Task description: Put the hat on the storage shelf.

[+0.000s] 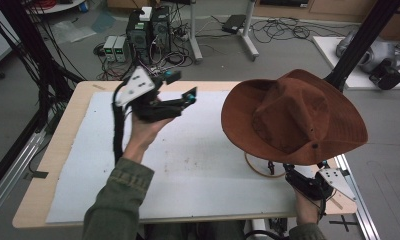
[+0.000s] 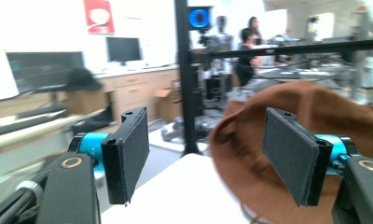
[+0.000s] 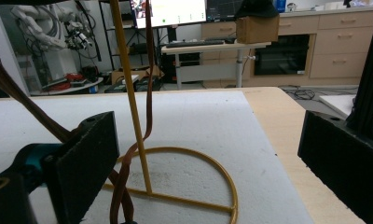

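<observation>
While brown suede wide-brimmed hat point(image 1: 293, 117) rests on yellow wire stand point(image 3: 189, 182), ring base to be steadied; left gripper point(image 1: 180, 90) and right gripper point(image 3: 208, 154) both released, nothing grasped

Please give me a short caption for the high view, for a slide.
Brown hat resting on a yellow wire stand; left gripper raised, open and empty; right gripper by the stand's base.

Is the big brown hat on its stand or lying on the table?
On its stand. The brown hat sits raised above the white mat, and the yellow wire stand with its ring base shows underneath it.
</observation>
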A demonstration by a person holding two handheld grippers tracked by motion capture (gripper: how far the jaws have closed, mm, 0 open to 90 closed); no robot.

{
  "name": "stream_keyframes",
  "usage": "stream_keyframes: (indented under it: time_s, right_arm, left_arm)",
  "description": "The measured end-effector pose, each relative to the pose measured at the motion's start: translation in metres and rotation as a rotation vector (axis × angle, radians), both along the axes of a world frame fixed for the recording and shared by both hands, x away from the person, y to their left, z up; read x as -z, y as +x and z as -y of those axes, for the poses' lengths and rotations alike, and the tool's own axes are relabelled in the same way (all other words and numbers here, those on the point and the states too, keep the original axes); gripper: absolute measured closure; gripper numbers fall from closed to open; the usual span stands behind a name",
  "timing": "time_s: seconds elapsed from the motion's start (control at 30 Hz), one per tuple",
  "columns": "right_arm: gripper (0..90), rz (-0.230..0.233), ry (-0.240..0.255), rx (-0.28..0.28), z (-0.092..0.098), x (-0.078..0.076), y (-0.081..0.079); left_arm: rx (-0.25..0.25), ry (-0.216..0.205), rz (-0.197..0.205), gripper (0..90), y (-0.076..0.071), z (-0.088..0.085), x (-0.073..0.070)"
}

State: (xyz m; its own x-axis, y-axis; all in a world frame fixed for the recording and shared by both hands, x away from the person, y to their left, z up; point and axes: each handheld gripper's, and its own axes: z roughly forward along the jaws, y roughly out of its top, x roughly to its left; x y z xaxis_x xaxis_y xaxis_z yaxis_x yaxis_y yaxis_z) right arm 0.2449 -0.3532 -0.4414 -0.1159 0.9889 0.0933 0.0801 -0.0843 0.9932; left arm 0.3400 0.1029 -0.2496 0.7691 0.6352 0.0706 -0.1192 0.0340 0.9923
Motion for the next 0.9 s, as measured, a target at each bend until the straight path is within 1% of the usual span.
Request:
stream_keyframes:
  time_s: [0.03, 0.1, 0.17, 0.2, 0.27, 0.3, 0.33, 0.37, 0.4, 0.47, 0.5, 0.53, 0.63, 0.67, 0.7, 0.73, 0.77, 0.83, 0.87, 0.9]
  right_arm:
    - [4.3, -0.004, 0.006, -0.001, -0.001, 0.0, 0.0]
    - [4.3, -0.007, 0.002, -0.003, -0.001, 0.0, 0.0]
    - [4.3, -0.003, 0.002, -0.002, -0.002, -0.001, 0.0]
    - [4.3, -0.006, 0.002, 0.0, -0.002, -0.001, -0.001]
    - [4.3, -0.003, 0.006, 0.0, -0.002, -0.001, 0.0]
    - [4.3, -0.003, 0.004, 0.001, -0.002, -0.001, 0.0]
    - [4.3, -0.003, 0.005, 0.002, -0.002, -0.001, 0.0]
    - [4.3, -0.004, 0.001, 0.003, -0.002, -0.001, 0.0]
    - [4.3, -0.007, 0.006, 0.004, -0.003, -0.001, 0.0]
    - [4.3, -0.005, 0.006, 0.003, -0.003, -0.001, 0.001]
    - [4.3, -0.004, -0.001, 0.004, -0.003, -0.001, 0.002]
    - [4.3, -0.005, 0.002, 0.003, -0.005, -0.001, 0.002]
    - [4.3, -0.008, -0.002, -0.002, -0.007, 0.0, 0.004]
    - [4.3, -0.008, -0.002, -0.002, -0.007, 0.0, 0.004]
    - [4.3, -0.006, -0.005, -0.001, -0.008, 0.0, 0.005]
    - [4.3, -0.006, -0.005, -0.001, -0.008, 0.0, 0.005]
    - [4.3, -0.01, -0.003, -0.005, -0.01, 0.0, 0.005]
    - [4.3, -0.006, -0.002, -0.007, -0.01, 0.0, 0.006]
    - [4.3, -0.006, -0.002, -0.004, -0.01, 0.0, 0.006]
    - [4.3, -0.006, -0.002, -0.004, -0.01, 0.0, 0.006]
  left_arm:
    - [-0.063, -0.009, -0.008, 31.7, -0.008, -0.022, 0.007]
    - [-0.121, -0.011, -0.012, 31.5, -0.016, -0.045, 0.015]
    - [-0.18, -0.018, -0.035, 31.3, -0.026, -0.069, 0.025]
    - [-0.193, -0.018, -0.046, 31.3, -0.03, -0.079, 0.03]
    - [-0.241, -0.012, -0.061, 31.3, -0.038, -0.096, 0.04]
    - [-0.255, -0.011, -0.067, 31.1, -0.042, -0.102, 0.045]
    - [-0.255, -0.011, -0.067, 31.2, -0.042, -0.102, 0.045]
    - [-0.281, -0.006, -0.075, 31.0, -0.047, -0.111, 0.052]
    - [-0.326, 0.001, -0.078, 30.7, -0.055, -0.123, 0.065]
    - [-0.37, 0.006, -0.084, 30.4, -0.063, -0.132, 0.078]
    - [-0.393, 0.003, -0.085, 30.3, -0.067, -0.137, 0.086]
    - [-0.407, -0.002, -0.083, 30.1, -0.07, -0.139, 0.091]
    - [-0.476, -0.016, -0.081, 29.1, -0.08, -0.149, 0.112]
    - [-0.476, -0.016, -0.081, 28.7, -0.08, -0.149, 0.112]
    - [-0.526, -0.027, -0.08, 28.5, -0.085, -0.154, 0.125]
    - [-0.526, -0.027, -0.08, 28.2, -0.085, -0.154, 0.125]
    - [-0.583, -0.043, -0.08, 27.7, -0.091, -0.159, 0.135]
    - [-0.629, -0.053, -0.074, 26.3, -0.098, -0.165, 0.143]
    - [-0.646, -0.062, -0.071, 26.3, -0.101, -0.167, 0.147]
    - [-0.646, -0.062, -0.071, 26.3, -0.101, -0.167, 0.147]
